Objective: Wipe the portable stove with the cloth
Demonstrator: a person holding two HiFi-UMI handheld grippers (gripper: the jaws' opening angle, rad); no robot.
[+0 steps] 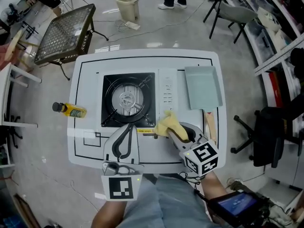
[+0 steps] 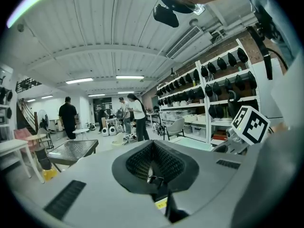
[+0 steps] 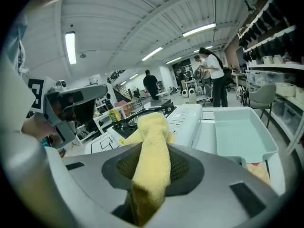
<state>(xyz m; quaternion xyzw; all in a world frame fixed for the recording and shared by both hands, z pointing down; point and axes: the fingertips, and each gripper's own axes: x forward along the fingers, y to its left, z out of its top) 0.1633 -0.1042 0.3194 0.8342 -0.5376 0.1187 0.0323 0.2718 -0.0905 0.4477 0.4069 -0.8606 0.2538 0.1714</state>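
Note:
The portable stove (image 1: 127, 99) sits mid-table, a black burner well with a white control panel (image 1: 167, 93) on its right. My right gripper (image 1: 175, 131) is shut on the yellow cloth (image 1: 166, 124), which hangs at the stove's front right corner. In the right gripper view the cloth (image 3: 153, 146) drapes up out of the jaws, with the stove (image 3: 151, 112) beyond it. My left gripper (image 1: 128, 127) hovers at the stove's front edge, jaws together and nothing between them; its view shows the pads (image 2: 167, 159) meeting in a point.
A pale blue tray (image 1: 203, 86) lies right of the stove. A yellow bottle (image 1: 70, 109) lies on its side at the table's left edge. A wooden piece (image 1: 210, 123) lies near the right edge. A mesh-topped stand (image 1: 65, 32), chairs and people are beyond the table.

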